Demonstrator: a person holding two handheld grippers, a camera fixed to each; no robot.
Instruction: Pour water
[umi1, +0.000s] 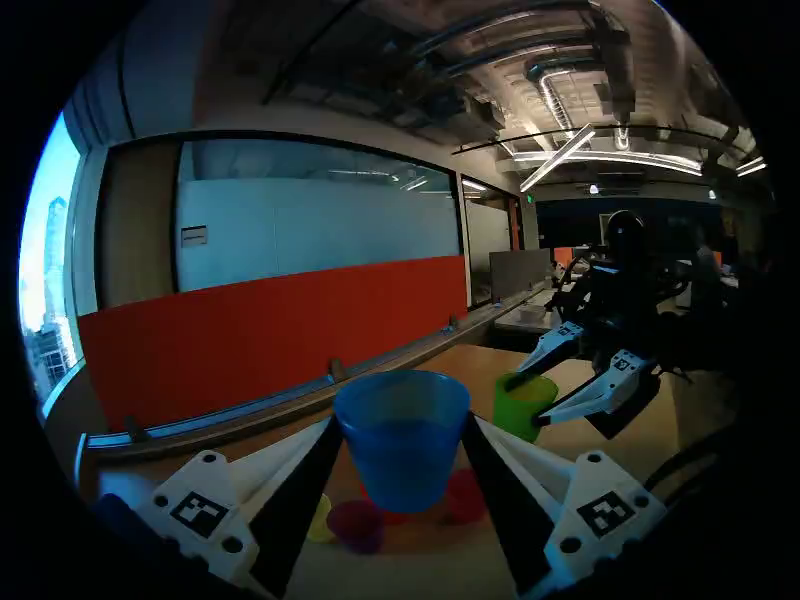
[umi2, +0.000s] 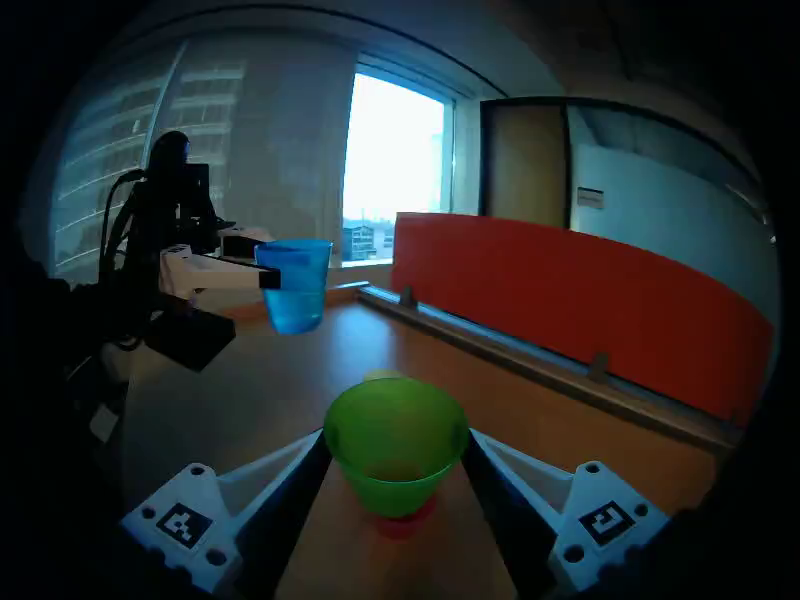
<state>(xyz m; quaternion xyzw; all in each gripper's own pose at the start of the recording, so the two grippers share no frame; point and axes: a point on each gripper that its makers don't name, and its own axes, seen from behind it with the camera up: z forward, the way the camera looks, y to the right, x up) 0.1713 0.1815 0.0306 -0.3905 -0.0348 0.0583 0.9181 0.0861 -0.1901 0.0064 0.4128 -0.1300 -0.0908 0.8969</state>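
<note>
My left gripper (umi1: 402, 450) is shut on a translucent blue cup (umi1: 402, 437) with water in it, held upright above the wooden table (umi1: 430, 565). My right gripper (umi2: 396, 455) is shut on a green cup (umi2: 396, 442), also upright and lifted. In the left gripper view the green cup (umi1: 522, 404) hangs farther off to the right in the other gripper (umi1: 545, 400). In the right gripper view the blue cup (umi2: 294, 285) shows at the upper left, held by the other gripper (umi2: 270, 278).
Small cups stand on the table under the blue cup: a purple one (umi1: 356, 524), a yellow one (umi1: 320, 520) and red ones (umi1: 462, 496). A red cup (umi2: 402, 524) sits below the green cup. A red partition (umi2: 590, 300) with a rail runs along the table's far side.
</note>
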